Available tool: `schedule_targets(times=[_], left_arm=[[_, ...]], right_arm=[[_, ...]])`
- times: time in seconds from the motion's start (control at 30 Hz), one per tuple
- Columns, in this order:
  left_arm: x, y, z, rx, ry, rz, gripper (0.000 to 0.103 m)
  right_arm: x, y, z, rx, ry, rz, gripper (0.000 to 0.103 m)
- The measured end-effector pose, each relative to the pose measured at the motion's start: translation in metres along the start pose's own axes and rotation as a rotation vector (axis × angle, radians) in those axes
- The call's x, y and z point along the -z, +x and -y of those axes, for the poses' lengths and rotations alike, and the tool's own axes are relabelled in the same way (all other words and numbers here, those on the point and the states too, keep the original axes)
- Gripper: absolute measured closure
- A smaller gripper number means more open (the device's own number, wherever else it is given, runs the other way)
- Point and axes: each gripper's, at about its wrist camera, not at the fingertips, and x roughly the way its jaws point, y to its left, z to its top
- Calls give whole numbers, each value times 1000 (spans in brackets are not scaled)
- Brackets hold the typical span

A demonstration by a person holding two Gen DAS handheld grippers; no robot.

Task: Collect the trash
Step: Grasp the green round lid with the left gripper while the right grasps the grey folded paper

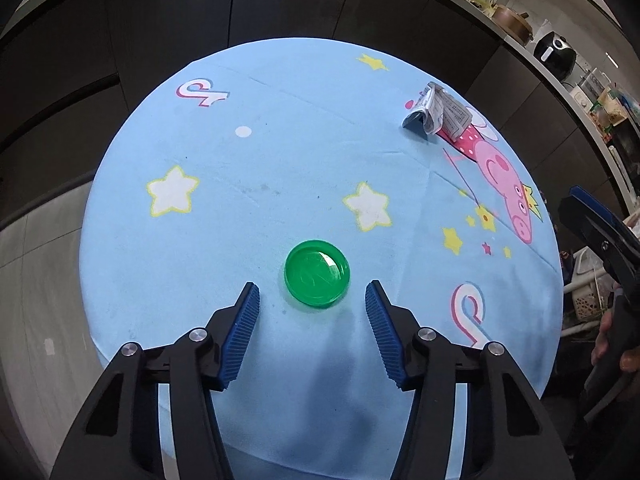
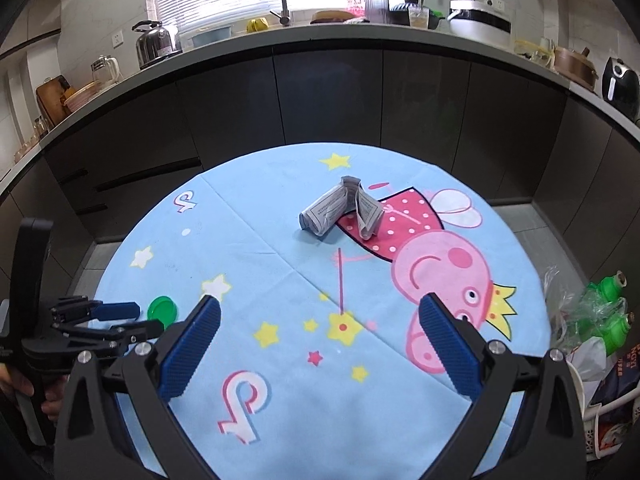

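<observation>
A green round plastic lid (image 1: 317, 272) lies hollow side up on the round table's blue cartoon cloth (image 1: 280, 140). My left gripper (image 1: 313, 287) hovers right over its near edge, open, with the blue pads on either side and not touching it. A crumpled, folded printed paper (image 2: 344, 210) lies at the far middle of the table, also seen as the paper (image 1: 436, 114) at the far right. My right gripper (image 2: 320, 299) is open over the cloth's near part with nothing between its fingers, well short of the paper. The lid (image 2: 162, 308) and the left gripper (image 2: 116, 316) show at the left.
A white basket (image 2: 600, 420) beside the table's right edge holds green bottles (image 2: 608, 292), a clear plastic bag and wrappers. A dark cabinet front and a counter (image 2: 320, 34) with kettle, tap and appliances curve behind the table. Grey floor lies to the left.
</observation>
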Motion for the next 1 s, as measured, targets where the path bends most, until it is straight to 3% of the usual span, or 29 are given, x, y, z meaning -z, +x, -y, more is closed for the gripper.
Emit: schedule_targets(times=[0.2, 0.43, 0.67, 0.87, 0.93, 1.0], left_arm=[[-3, 2, 3, -19, 28, 14, 53], [-5, 2, 0, -35, 52, 38, 66], [-1, 0, -5, -21, 54, 73, 71], [-1, 0, -3, -21, 59, 84, 71], [-1, 0, -4, -15, 57, 81, 71], [-1, 0, -6, -11, 55, 81, 71]], right_arm=[[-14, 32, 6, -18, 28, -19, 3], [-32, 72, 24, -53, 117, -74, 3], [-65, 117, 33, 10, 107, -116, 4], [-82, 142, 28, 3, 116, -121, 4], [-80, 148, 27, 17, 125, -135, 8], [-76, 151, 28, 33, 136, -147, 31]])
